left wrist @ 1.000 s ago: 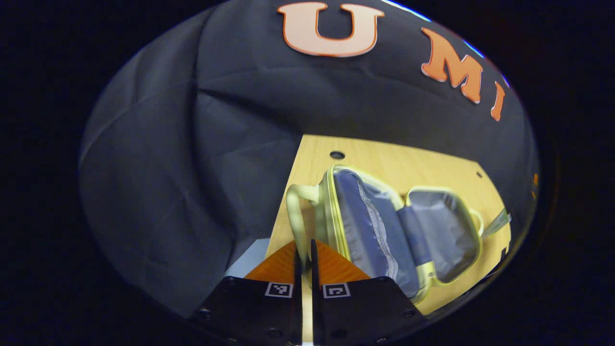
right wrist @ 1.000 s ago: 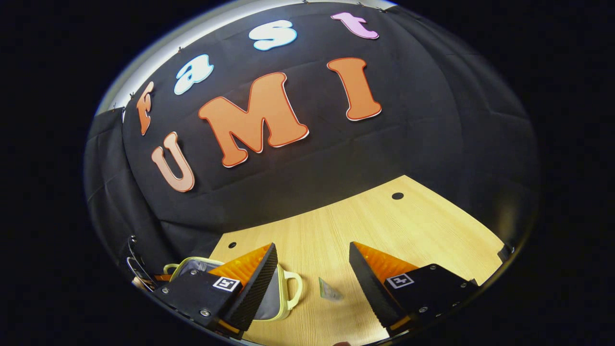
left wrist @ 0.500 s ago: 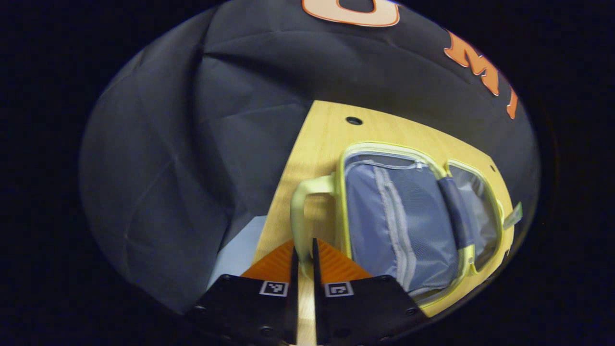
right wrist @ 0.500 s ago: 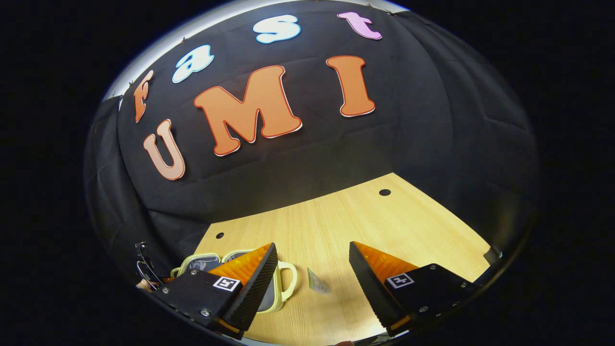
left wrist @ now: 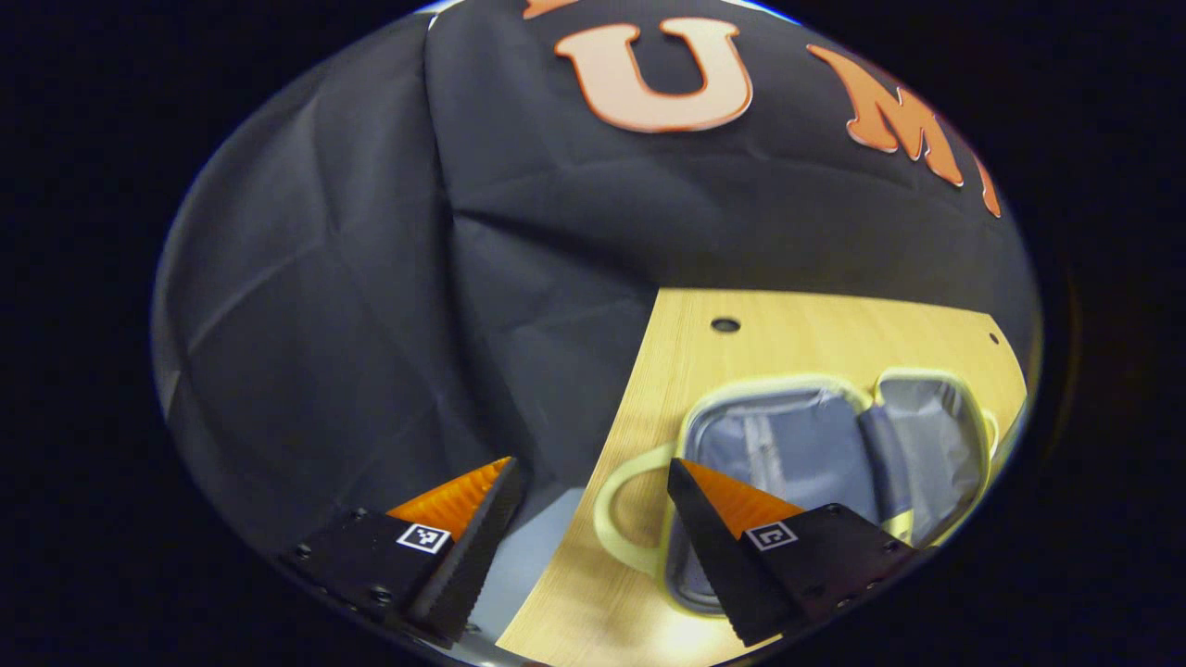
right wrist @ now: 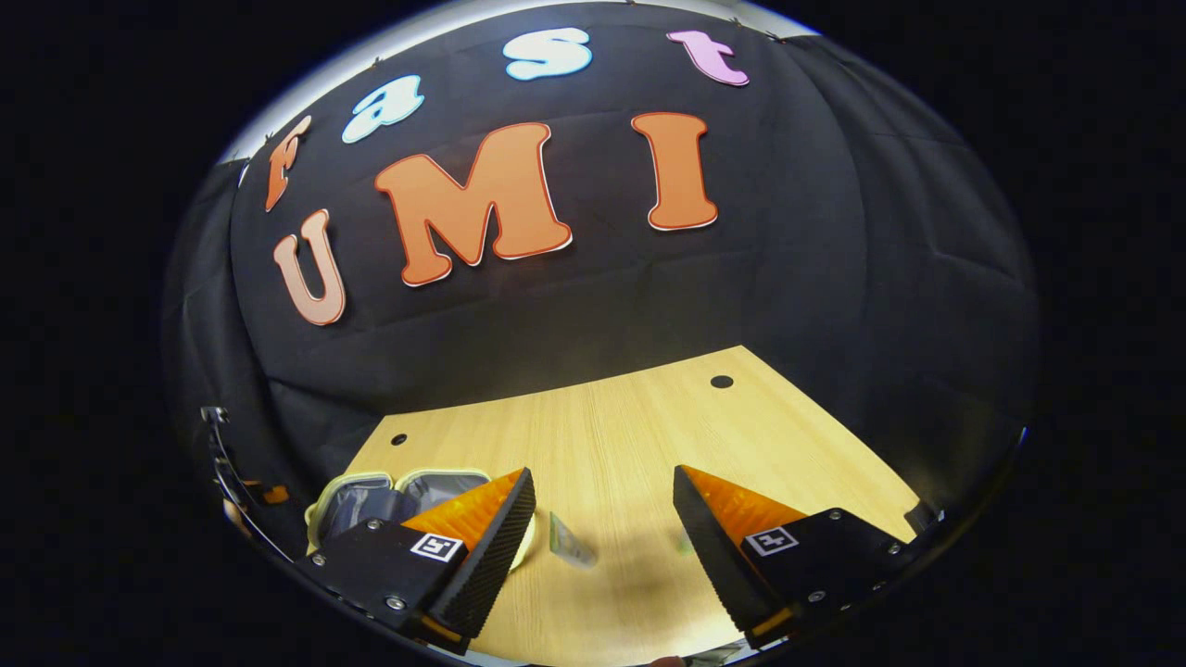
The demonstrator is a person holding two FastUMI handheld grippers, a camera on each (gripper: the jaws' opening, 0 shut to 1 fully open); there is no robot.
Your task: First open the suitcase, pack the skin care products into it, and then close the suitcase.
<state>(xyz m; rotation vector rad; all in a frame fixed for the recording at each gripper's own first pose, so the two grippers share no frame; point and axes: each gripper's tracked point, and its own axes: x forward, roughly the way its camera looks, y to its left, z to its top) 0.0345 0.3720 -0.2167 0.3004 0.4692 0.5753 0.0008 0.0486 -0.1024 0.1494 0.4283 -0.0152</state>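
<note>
suitcase [left wrist: 825, 454] lies open flat on the tabletop [right wrist: 630, 435], so step one looks done; your left tool [left wrist: 593, 519] and right tool [right wrist: 602, 519] both gape empty, skin care sachet [right wrist: 569, 541] unpacked beside it, closing pending.

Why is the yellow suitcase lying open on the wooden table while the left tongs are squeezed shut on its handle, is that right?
Not quite. In the left gripper view the left tongs are open, with the handle free between them. The rest holds: the yellow suitcase with grey lining lies open on the wooden table.
</note>
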